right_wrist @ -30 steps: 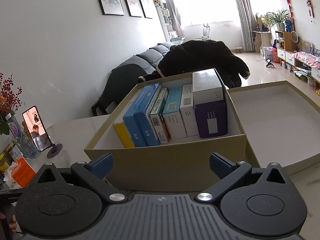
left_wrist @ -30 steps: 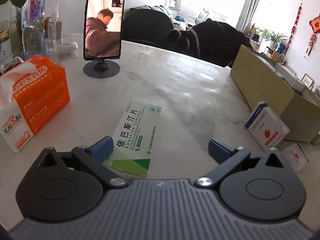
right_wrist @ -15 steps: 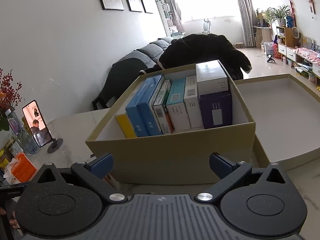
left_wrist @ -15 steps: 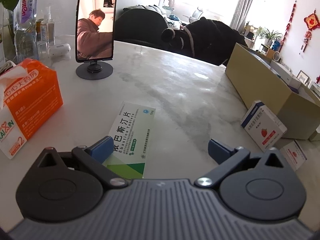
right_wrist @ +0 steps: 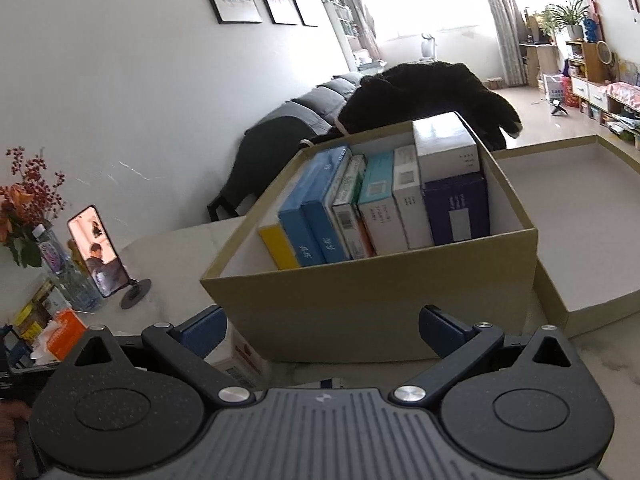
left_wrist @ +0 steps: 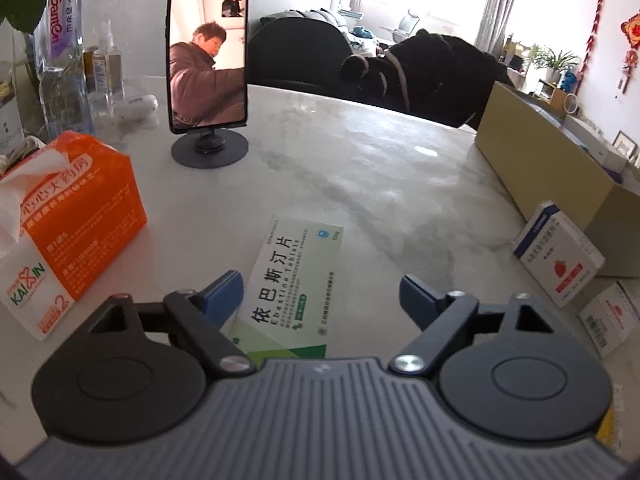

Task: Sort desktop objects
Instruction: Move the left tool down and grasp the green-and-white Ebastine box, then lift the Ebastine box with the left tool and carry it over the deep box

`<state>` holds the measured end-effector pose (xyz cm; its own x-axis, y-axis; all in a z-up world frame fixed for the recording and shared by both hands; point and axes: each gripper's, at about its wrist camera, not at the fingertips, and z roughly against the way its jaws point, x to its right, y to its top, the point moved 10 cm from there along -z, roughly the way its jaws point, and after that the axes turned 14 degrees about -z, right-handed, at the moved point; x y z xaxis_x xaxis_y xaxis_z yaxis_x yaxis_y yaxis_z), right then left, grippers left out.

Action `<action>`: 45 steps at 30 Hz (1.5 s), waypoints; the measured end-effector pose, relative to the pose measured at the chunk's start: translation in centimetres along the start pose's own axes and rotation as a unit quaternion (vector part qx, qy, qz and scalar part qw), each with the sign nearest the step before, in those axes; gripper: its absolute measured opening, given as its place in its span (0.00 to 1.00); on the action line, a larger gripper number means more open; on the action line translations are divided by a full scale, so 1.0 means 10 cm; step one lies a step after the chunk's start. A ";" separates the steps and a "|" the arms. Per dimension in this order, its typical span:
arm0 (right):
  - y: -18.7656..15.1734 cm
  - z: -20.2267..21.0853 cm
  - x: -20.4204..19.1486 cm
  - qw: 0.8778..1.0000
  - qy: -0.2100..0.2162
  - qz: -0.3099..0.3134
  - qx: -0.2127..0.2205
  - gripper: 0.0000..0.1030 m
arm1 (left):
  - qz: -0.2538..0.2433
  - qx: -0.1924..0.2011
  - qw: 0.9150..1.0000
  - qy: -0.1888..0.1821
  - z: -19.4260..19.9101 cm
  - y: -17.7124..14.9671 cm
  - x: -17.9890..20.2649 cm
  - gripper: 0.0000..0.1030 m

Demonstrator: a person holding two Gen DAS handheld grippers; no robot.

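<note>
Under left gripper (left_wrist: 321, 294), green box (left_wrist: 294, 280) end hidden

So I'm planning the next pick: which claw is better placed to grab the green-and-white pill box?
Left. The left claw is open with the pill box lying flat between its fingers. The right claw faces the cardboard box instead.

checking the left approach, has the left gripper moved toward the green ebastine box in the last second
Yes. The left gripper has shifted left over the marble table: the green Ebastine box, near its left finger before, now sits closer to mid-gap.
</note>
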<state>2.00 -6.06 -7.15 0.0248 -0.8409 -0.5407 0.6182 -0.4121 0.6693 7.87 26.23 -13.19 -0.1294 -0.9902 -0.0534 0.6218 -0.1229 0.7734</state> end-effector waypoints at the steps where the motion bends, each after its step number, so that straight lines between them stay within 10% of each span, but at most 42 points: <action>1: 0.00 0.01 -0.01 1.000 0.005 -0.001 -0.001 1.00 | -0.001 0.000 1.000 0.003 0.00 0.00 0.00 0.80; 11: -0.03 -0.01 0.04 0.999 -0.031 -0.005 -0.011 1.00 | 0.007 -0.011 1.000 0.019 -0.07 -0.05 -0.08 0.71; 16: -0.13 -0.05 0.03 0.998 -0.041 -0.012 -0.048 1.00 | 0.015 -0.020 1.000 0.015 -0.12 -0.08 -0.09 0.50; 45: -0.13 0.01 0.18 0.996 -0.038 -0.042 -0.065 1.00 | 0.004 0.038 0.998 -0.045 -0.13 0.75 0.70 0.48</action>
<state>1.15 -7.08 -8.92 -0.0878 -0.8314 -0.5487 0.7127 -0.4373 0.5485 12.61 18.26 -8.54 -0.1956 -0.9806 0.0076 0.5630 -0.1059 0.8197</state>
